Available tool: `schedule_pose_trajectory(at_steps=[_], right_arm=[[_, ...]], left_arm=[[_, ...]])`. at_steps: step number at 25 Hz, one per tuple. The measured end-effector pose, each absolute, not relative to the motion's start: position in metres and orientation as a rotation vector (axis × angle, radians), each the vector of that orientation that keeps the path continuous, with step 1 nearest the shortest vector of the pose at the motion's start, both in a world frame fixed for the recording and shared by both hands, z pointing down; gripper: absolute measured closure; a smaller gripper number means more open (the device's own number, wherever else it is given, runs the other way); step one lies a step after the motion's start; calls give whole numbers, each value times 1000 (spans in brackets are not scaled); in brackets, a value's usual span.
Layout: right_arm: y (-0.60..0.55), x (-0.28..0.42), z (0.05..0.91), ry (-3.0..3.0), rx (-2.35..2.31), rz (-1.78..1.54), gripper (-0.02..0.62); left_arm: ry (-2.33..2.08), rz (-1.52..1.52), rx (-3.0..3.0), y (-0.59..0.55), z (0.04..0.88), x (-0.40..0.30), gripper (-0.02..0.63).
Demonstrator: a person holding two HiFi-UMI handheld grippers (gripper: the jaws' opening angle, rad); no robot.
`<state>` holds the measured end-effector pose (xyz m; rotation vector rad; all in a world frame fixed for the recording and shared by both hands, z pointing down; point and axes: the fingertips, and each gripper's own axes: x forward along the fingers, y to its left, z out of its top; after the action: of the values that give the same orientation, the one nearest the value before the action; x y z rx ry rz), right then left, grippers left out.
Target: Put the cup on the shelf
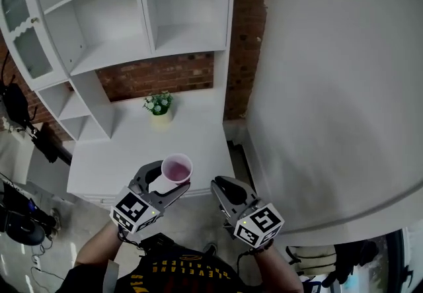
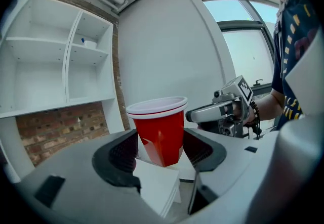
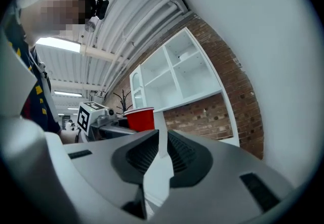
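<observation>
A red plastic cup (image 1: 176, 170) stands upright between the jaws of my left gripper (image 1: 165, 184), which is shut on its lower half. From the left gripper view the cup (image 2: 159, 132) fills the middle, with both pads against its sides. My right gripper (image 1: 223, 191) hangs just right of it, jaws together and nothing between them. The right gripper view looks along its own closed jaws (image 3: 162, 149) to the cup (image 3: 140, 118) at the left. The white shelf unit (image 1: 119, 14) rises ahead, its compartments bare.
A white counter (image 1: 119, 159) lies below the shelves, with a small potted plant (image 1: 159, 106) at its back. A brick wall (image 1: 165, 73) runs behind. A broad white wall (image 1: 337, 86) fills the right. Dark equipment (image 1: 20, 219) sits on the floor at the left.
</observation>
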<state>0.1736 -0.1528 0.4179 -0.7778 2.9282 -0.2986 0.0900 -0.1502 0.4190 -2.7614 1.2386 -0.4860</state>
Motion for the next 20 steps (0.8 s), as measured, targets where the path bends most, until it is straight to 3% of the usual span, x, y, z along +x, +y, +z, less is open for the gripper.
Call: schedule_pose_trajectory(at_steps=[11, 20], right_arm=[[-195, 128, 368, 2966, -521, -187, 447], [-242, 80, 383, 3056, -499, -189, 348]], left_arm=[[1325, -537, -2669, -197, 400, 69, 325], [1240, -562, -2718, -257, 414, 57, 325]])
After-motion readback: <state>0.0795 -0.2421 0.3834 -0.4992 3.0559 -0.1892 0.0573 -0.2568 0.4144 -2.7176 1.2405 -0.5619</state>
